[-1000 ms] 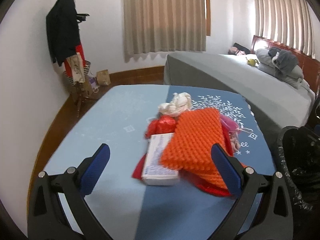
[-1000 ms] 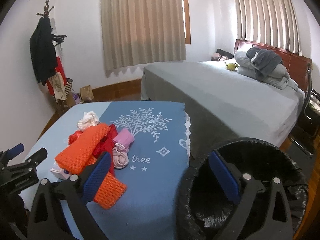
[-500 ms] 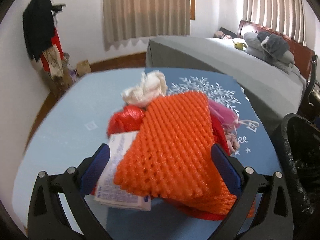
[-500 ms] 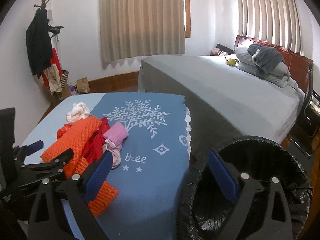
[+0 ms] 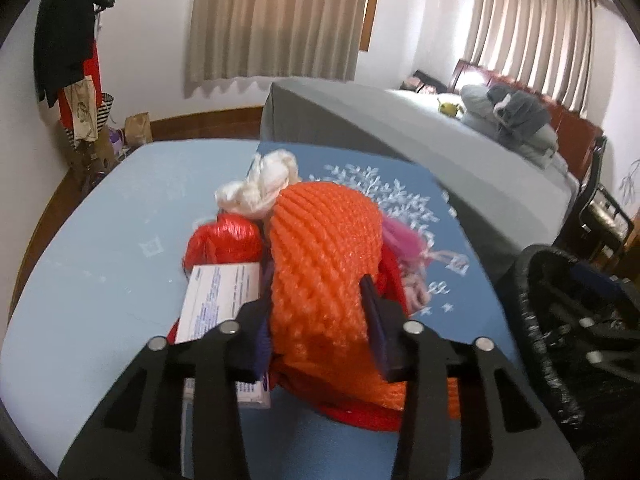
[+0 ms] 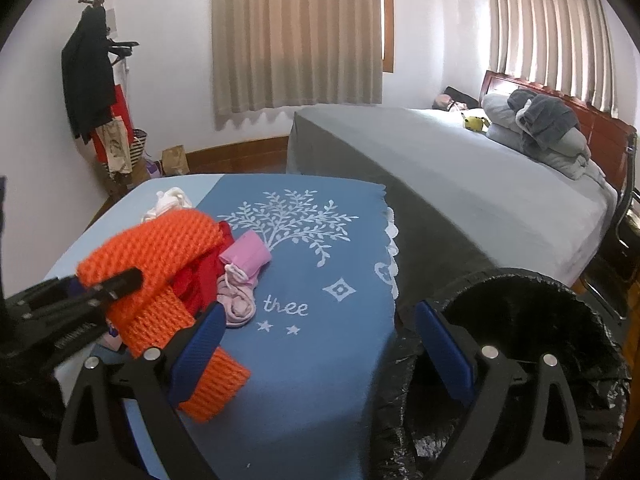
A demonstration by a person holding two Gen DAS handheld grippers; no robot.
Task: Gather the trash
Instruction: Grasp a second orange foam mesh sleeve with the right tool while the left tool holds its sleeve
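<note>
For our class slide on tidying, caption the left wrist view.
Left claw closing around orange foam netting atop a trash pile on the blue tablecloth.

An orange foam net (image 5: 320, 264) arched on top of the trash pile on the blue tablecloth (image 6: 320, 344), bunched between blue pads. Around it lay a red net bag (image 5: 224, 242), white wad (image 5: 262, 186), printed box (image 5: 218, 296), pink wrappers (image 6: 244, 258). A black-lined bin (image 6: 560, 320) stood beside.

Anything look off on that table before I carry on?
The orange foam netting bulges up between the closing left claw, its lower end hanging past the table edge. The white box beneath lies askew. Nothing looks spilled or broken.
</note>
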